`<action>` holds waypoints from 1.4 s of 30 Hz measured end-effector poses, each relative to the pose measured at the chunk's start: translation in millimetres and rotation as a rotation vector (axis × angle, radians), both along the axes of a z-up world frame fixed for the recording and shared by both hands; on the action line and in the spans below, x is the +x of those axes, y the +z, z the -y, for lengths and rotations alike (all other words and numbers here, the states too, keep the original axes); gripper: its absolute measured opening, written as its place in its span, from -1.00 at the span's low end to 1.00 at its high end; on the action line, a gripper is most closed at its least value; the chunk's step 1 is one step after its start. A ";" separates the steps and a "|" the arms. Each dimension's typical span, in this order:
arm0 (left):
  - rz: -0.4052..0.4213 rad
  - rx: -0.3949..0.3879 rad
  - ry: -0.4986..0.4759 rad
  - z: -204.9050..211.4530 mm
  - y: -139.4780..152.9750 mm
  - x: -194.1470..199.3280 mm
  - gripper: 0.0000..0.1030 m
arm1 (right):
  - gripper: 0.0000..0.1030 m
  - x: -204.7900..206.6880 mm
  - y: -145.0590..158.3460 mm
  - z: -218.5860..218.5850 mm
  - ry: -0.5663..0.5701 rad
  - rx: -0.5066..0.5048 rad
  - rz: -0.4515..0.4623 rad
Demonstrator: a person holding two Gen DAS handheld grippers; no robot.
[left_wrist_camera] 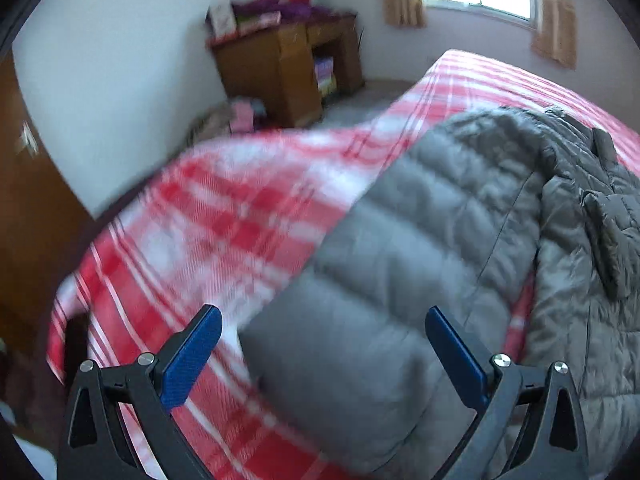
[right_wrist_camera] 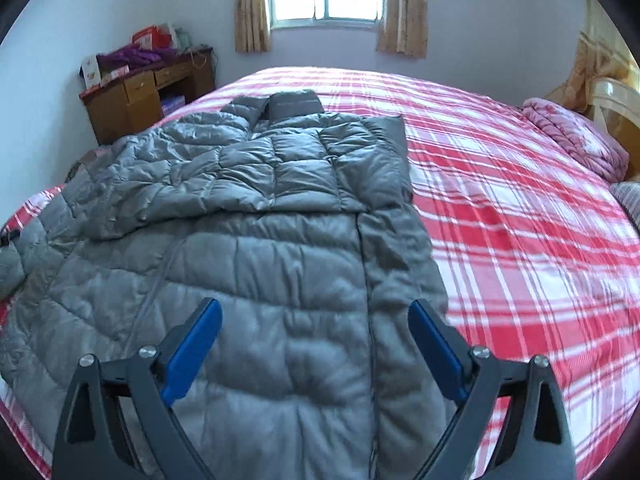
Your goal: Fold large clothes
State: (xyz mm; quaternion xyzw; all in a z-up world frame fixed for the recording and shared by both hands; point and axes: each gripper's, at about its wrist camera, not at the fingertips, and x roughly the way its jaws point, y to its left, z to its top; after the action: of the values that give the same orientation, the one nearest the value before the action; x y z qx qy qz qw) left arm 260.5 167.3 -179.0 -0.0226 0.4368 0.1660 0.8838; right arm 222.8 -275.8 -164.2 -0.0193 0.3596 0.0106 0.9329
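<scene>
Grey coat (right_wrist_camera: pixel 256 240) spread on the checked bed (right_wrist_camera: pixel 520 208), one side folded in. Left gripper (left_wrist_camera: pixel 322 314) and right gripper (right_wrist_camera: pixel 314 306) above it, jaws wide apart, gripping nothing.

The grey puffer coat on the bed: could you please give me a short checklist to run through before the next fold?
1. Left tongs open and empty: ok, nothing between the blue pads.
2. Right tongs open and empty: ok, they hang above the coat without gripping it.
3. Grey puffer coat lies fully on the checked bedspread: cannot tell, its left side runs close to the bed edge.
4. One side already folded over the body: ok, a quilted flap lies across the upper part.
5. Collar flat at the far end: ok.
6. Room beside the coat to work: ok, the bedspread to its right is bare.
</scene>
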 end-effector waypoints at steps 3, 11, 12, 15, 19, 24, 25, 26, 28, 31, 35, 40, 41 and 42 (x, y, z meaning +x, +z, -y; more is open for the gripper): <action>-0.011 -0.081 0.000 -6.3 -15.2 0.2 0.98 | 0.87 -9.9 -2.4 -1.5 -0.017 0.027 0.014; 0.055 -0.051 0.015 -10.4 4.7 27.2 -0.63 | 0.87 -36.2 5.3 -7.4 -0.014 0.040 0.059; 0.079 -0.020 0.035 -17.3 13.3 29.3 -0.64 | 0.87 -37.9 5.9 -4.8 -0.021 0.042 0.064; 0.102 0.019 0.045 -30.4 29.6 34.3 -0.64 | 0.87 -41.7 6.3 5.8 -0.054 0.064 0.079; 0.149 0.092 0.021 -19.1 52.4 28.6 -0.65 | 0.87 -43.8 3.9 19.4 -0.094 0.100 0.095; 0.307 0.144 -0.025 18.5 118.7 16.7 -0.65 | 0.87 -44.9 0.0 32.7 -0.126 0.121 0.103; 0.340 0.158 -0.062 36.3 132.7 14.8 -0.65 | 0.87 -45.1 -0.8 35.4 -0.131 0.120 0.103; 0.362 0.170 -0.093 50.9 142.4 13.3 -0.65 | 0.87 -44.9 -1.4 38.3 -0.137 0.118 0.102; 0.403 0.182 -0.184 93.8 160.8 10.2 -0.65 | 0.87 -44.2 -1.8 44.1 -0.152 0.109 0.102; 0.432 0.167 -0.313 155.2 171.6 8.1 -0.65 | 0.87 -44.7 -0.2 54.3 -0.175 0.112 0.106; 0.430 0.162 -0.465 242.1 163.9 8.8 -0.65 | 0.87 -46.9 3.8 68.4 -0.198 0.124 0.116; 0.393 0.148 -0.595 326.9 138.0 11.7 -0.62 | 0.87 -50.5 4.2 81.0 -0.214 0.117 0.120; 0.381 0.138 -0.623 343.7 130.7 12.4 -0.45 | 0.87 -51.1 3.6 83.0 -0.219 0.116 0.119; 0.366 0.144 -0.643 356.3 125.4 13.7 -0.30 | 0.87 -51.6 2.3 85.6 -0.223 0.117 0.115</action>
State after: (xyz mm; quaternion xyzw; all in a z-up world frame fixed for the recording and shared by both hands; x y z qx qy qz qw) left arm 274.1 -189.0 -53.7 0.1488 0.2437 -0.0965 0.9535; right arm 171.2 -361.4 -161.9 0.0748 0.3041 -0.0735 0.9468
